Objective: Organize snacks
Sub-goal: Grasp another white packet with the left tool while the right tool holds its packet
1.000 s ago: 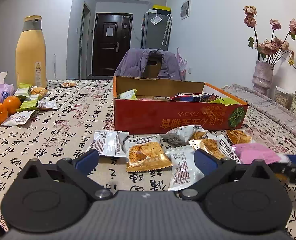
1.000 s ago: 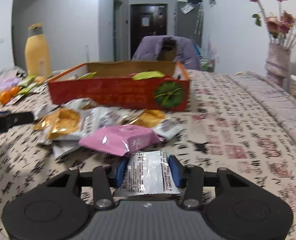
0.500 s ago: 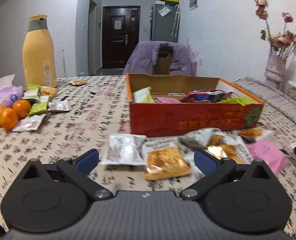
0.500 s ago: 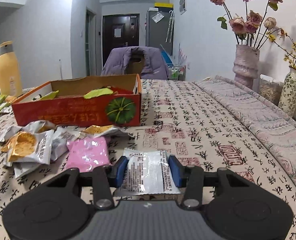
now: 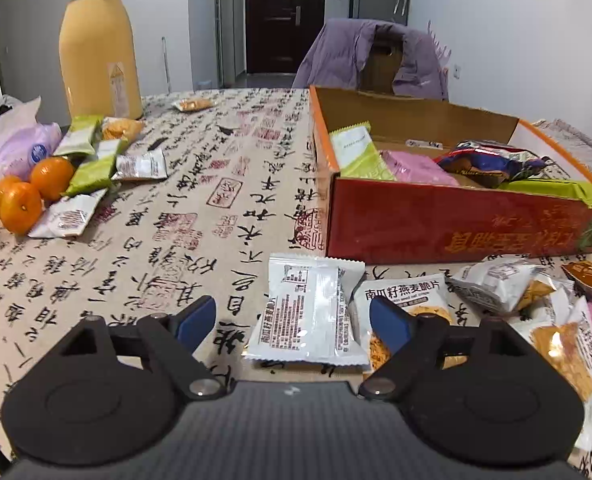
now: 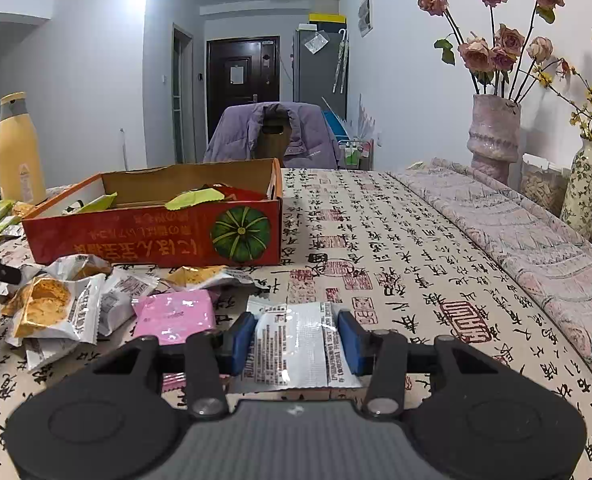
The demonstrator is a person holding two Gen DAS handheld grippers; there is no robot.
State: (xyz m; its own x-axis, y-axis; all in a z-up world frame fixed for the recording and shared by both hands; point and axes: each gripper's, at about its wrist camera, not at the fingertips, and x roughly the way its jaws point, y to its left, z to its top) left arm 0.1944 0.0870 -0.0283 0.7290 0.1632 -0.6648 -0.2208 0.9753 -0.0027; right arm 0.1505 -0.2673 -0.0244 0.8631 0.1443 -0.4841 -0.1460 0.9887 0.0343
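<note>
Foil-white sachet (image 5: pixel 310 314) lies flat just in front of box (image 5: pixel 448 224), between closing left gripper (image 5: pixel 293 320) jaws, untouched. Light, crinkly, slippery, crumbly inside: pinch across long edges. Right gripper (image 6: pixel 296 338) clamps twin sachet (image 6: pixel 298 348), narrow.

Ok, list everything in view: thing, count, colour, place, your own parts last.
cardboard box: one, red and orange, on the table, snacks inside.
white snack packet: one, on the table between the left jaws.
oat crisp packet: one, white and orange, right of it.
pink packet: one, before the box.
tangerines: three at least, orange, far left.
green packets: several, beside the tangerines.
bottle: one, yellow, table's far left.
vases: two, with flowers, far right.
jacket: one, purple, on a chair.
left gripper: jaws closing, not yet touching the white snack packet.
right gripper: shut on a silver packet.
</note>
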